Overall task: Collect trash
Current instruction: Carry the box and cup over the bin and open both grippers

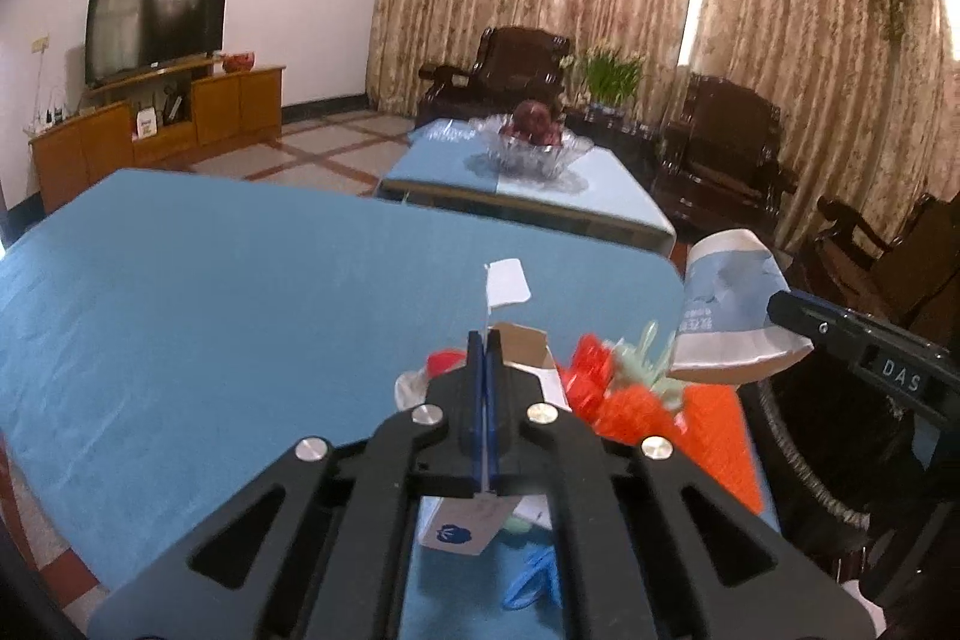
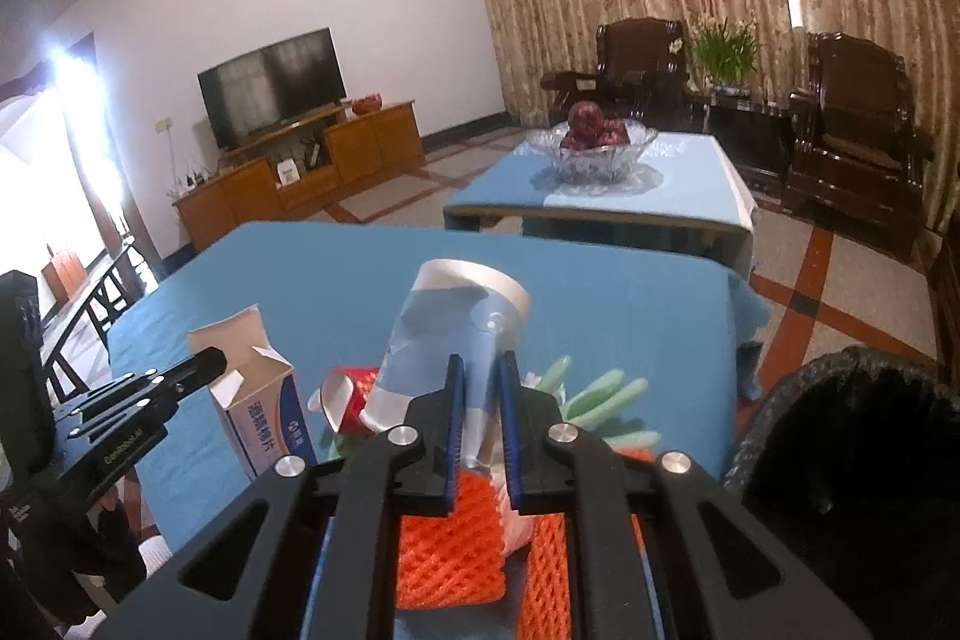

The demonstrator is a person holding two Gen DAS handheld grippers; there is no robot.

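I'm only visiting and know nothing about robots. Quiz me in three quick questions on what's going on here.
1. What does the right gripper hold? A) paper cup B) orange foam net C) green glove
2. True or false: the fingers of the left gripper are shut on a flap of the white carton.
3. Fill in: the glass bowl on the far table holds dark red ____.

Key: 1 A, the paper cup; 2 true; 3 fruit.
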